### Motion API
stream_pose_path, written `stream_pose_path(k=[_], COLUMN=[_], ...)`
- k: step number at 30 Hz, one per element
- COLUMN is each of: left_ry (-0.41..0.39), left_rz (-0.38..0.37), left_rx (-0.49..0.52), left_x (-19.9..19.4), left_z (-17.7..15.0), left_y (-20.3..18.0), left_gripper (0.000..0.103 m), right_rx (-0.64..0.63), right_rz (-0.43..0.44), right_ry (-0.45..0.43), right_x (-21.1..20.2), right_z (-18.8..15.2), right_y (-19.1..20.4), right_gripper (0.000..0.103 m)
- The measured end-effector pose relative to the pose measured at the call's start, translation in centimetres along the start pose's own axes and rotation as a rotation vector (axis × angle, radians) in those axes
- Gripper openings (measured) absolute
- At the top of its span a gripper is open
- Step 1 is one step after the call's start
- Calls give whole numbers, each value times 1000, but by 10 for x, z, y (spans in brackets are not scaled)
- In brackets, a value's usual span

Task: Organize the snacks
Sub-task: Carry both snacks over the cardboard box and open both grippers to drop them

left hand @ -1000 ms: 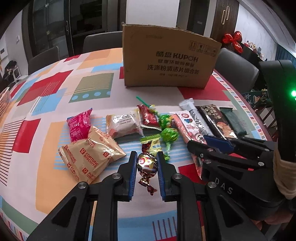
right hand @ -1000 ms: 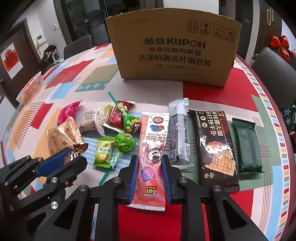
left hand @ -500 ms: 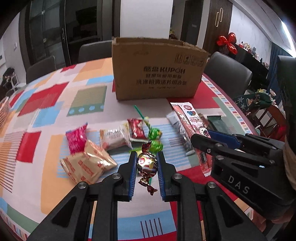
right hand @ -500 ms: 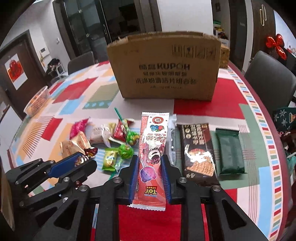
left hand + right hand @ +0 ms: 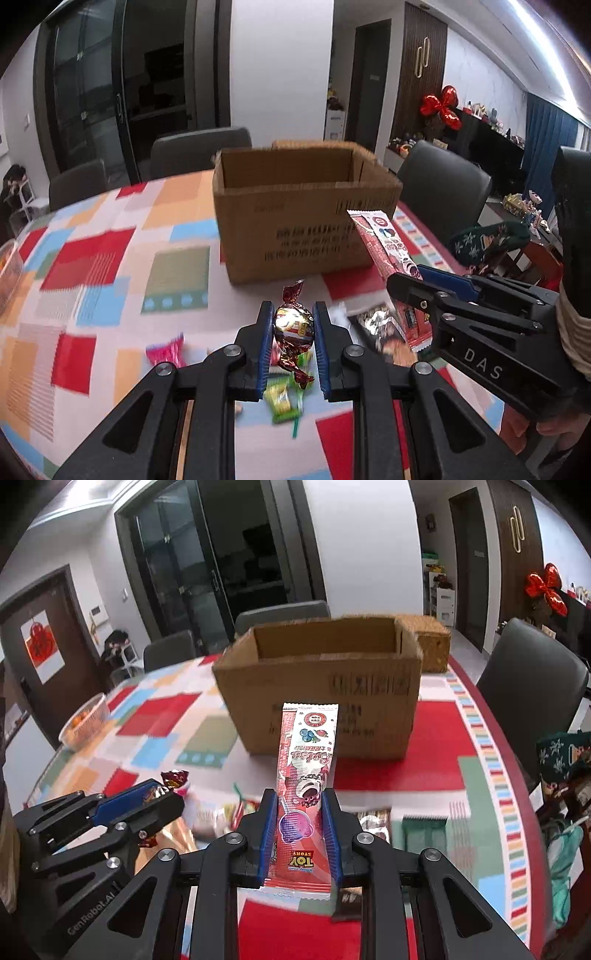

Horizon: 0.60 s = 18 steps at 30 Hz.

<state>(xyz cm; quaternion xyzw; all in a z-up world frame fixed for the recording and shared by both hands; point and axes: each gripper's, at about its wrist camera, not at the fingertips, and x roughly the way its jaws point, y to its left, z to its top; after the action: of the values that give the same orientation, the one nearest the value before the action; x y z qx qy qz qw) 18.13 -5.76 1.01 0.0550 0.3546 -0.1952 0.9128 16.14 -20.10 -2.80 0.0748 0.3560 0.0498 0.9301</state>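
Snack stick (image 5: 308,775) lengthwise toward carton (image 5: 321,686)

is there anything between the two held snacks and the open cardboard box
Nothing visible. The left gripper holds the foil candy and the right gripper holds the long red packet, both raised. Only bare tablecloth lies before the cardboard box, whose top is open.
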Motion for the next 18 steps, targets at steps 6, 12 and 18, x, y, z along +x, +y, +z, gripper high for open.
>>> stream_pose_path(k=[6,12,18], left_ry=[-34,-54,-61], left_rz=[2,8,23], left_rx=[42,65,86], left_x=[5,13,31], left_z=[41,79,115], left_y=[-5,-3,4], left_gripper=[22,22,22], right_rx=[13,5,0], right_rz=[15,18,14], right_ry=[-29,-62,-65], right_x=[-1,1,11], right_z=[34,70,101], right_y=[-9,-13,-18], right_gripper=[25,25,25])
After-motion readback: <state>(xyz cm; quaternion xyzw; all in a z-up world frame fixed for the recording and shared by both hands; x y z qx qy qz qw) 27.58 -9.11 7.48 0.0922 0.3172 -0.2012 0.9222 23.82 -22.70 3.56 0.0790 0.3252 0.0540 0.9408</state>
